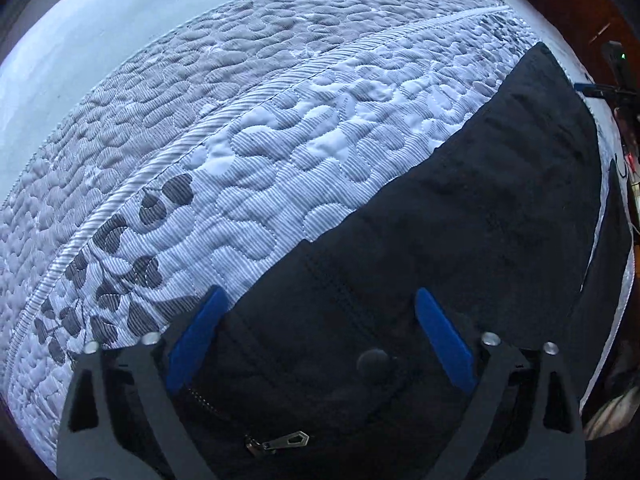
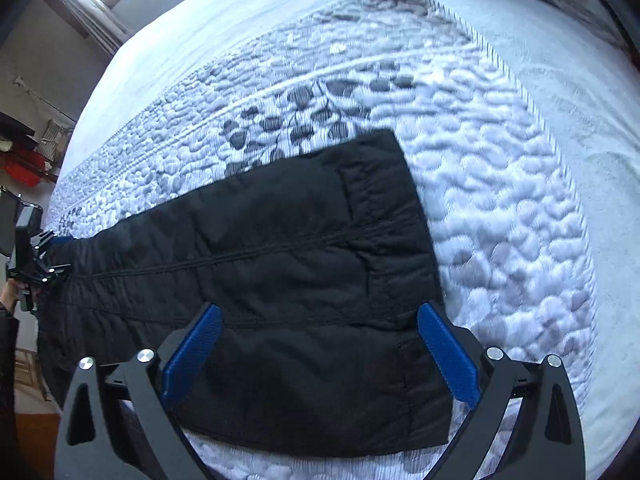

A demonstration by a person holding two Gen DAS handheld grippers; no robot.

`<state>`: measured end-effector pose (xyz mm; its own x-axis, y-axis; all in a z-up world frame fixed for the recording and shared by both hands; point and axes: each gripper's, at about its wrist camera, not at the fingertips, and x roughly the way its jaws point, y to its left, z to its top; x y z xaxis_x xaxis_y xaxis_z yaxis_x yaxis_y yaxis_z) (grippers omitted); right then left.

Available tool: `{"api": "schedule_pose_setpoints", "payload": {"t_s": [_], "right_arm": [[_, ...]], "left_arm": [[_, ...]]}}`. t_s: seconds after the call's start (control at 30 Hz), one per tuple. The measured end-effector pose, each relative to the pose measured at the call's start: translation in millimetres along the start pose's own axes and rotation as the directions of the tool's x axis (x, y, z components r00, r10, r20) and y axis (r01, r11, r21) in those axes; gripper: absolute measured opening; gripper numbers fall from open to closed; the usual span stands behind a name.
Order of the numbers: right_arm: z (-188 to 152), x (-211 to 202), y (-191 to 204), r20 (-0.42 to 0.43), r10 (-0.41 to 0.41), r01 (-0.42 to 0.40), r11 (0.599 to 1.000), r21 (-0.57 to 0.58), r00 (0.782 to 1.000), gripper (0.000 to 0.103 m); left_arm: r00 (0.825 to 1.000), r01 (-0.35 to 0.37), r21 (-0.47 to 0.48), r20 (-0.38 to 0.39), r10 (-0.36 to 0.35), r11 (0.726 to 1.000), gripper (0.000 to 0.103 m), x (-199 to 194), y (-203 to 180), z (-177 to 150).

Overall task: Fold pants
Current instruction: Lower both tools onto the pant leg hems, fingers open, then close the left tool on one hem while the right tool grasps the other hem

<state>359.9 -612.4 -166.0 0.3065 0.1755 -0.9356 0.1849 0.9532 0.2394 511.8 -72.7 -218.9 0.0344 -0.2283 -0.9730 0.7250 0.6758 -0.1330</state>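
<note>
A: Where do the black quilted fabric pants (image 2: 248,264) lie?

B: Flat on the white-and-grey quilted mattress (image 2: 500,216) of the bed, running from the hem end near 1 o'clock in the right wrist view down toward 9 o'clock, where the other tool shows at the frame's edge.

A: And the right tongs (image 2: 320,344)?

B: Spread wide, released — the blue pads (image 2: 192,356) stand apart over the lower leg cloth, one toward 7 o'clock and one toward 5 o'clock, with the hem edge just beside the 5 o'clock pad. Nothing is pinched between them.

A: The left tongs (image 1: 320,340)?

B: Also released, fingers wide apart above the waist end. A round dark button (image 1: 374,362) sits between the pads, and a metal zipper pull (image 1: 286,440) lies at 6 o'clock. From there the pants (image 1: 460,208) stretch away toward 2 o'clock across the mattress (image 1: 240,128) — whether the pads touch the cloth, I cannot tell.
</note>
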Motion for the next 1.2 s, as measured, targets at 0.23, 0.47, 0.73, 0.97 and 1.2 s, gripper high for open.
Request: {"api": "schedule_pose_setpoints", "payload": {"t_s": [0.23,0.47,0.73,0.97,1.2], "right_arm": [[15.4,0.6,-9.8,0.047,0.043,-0.046,0.996,0.072,0.998,0.086],[36.1,10.4,-6.9,0.062,0.055,-0.060,0.995,0.080,0.997,0.077],[65.0,31.3,-16.4,0.029,-0.083,0.082,0.996,0.047,0.996,0.083],[67.3,43.8,-12.9,0.043,-0.079,0.080,0.997,-0.020,0.996,0.055],[53.2,11.2,3.1,0.156,-0.074,0.088,0.992,-0.087,0.985,0.013]], "left_arm": [[0.999,-0.037,-0.036,0.007,0.037,0.999,0.046,-11.5,9.5,-3.2],[0.998,-0.053,-0.010,0.031,0.053,0.999,0.026,-19.7,-1.0,-8.8],[0.997,-0.063,-0.030,0.048,0.064,0.998,0.025,-24.9,1.2,-19.7],[0.997,-0.072,-0.045,0.034,0.074,0.996,0.025,-19.2,-0.5,-16.8],[0.990,-0.131,-0.069,0.048,0.135,0.989,0.021,-29.7,-13.1,-21.6]]}}
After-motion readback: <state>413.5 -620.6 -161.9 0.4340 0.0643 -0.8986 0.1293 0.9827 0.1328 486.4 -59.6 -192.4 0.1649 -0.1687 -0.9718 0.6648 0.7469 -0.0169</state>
